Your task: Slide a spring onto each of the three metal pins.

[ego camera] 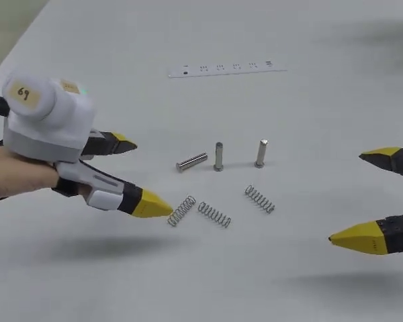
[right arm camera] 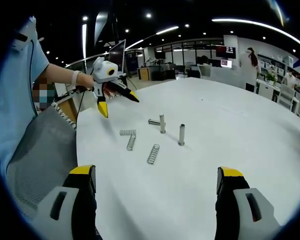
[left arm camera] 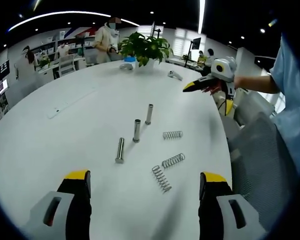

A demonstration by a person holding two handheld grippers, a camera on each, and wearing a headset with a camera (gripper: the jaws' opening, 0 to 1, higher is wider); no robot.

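Three metal pins stand in a row mid-table: one lying on its side (ego camera: 191,162), two upright (ego camera: 219,155) (ego camera: 262,153). Three loose springs (ego camera: 181,210) (ego camera: 214,214) (ego camera: 260,199) lie just in front of them. My left gripper (ego camera: 140,174) is open with nothing in it, its lower tip close to the leftmost spring. My right gripper (ego camera: 348,196) is open and holds nothing, well right of the springs. In the left gripper view the gripper (left arm camera: 145,177) faces the nearest spring (left arm camera: 161,178) and the lying pin (left arm camera: 120,150). From the right gripper (right arm camera: 156,171), the closest spring (right arm camera: 153,153) and an upright pin (right arm camera: 181,134) lie ahead.
A thin white labelled strip (ego camera: 227,68) lies on the white table (ego camera: 309,100) beyond the pins. A potted plant (left arm camera: 145,47) stands at the far edge. A grey chair (right arm camera: 40,165) sits beside the table, and people stand in the room behind.
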